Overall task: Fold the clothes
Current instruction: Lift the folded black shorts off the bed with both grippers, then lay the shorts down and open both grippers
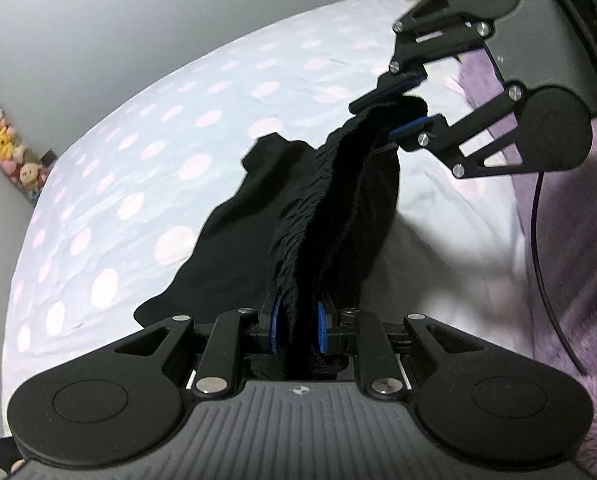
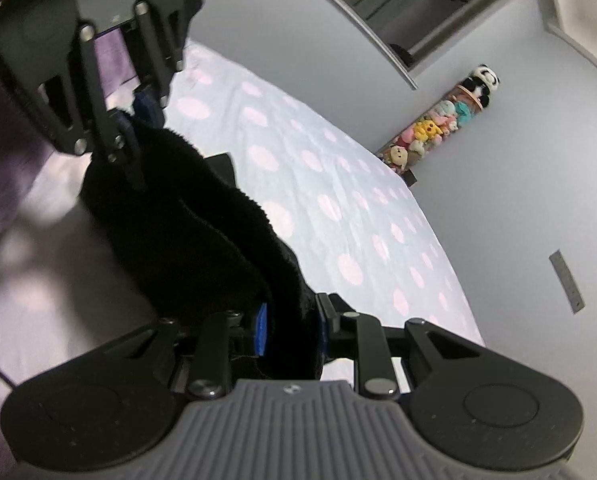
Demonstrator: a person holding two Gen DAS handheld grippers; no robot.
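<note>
Left wrist view: left gripper (image 1: 298, 320) clamped on black fleece garment (image 1: 330, 216); right gripper (image 1: 408, 110) beyond pinches its far end. Garment hangs slack between them above the bed (image 1: 146, 152), tail touching the sheet. Soft, light, likely droopy; grip hems. Bed beyond lies open.

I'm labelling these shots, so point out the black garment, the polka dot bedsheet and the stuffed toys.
black garment (image 1: 330, 216): left wrist view, fuzzy middle fold.
polka dot bedsheet (image 1: 138, 160): left wrist view, bare spotted area.
stuffed toys (image 2: 430, 130): right wrist view, yellow toy.
</note>
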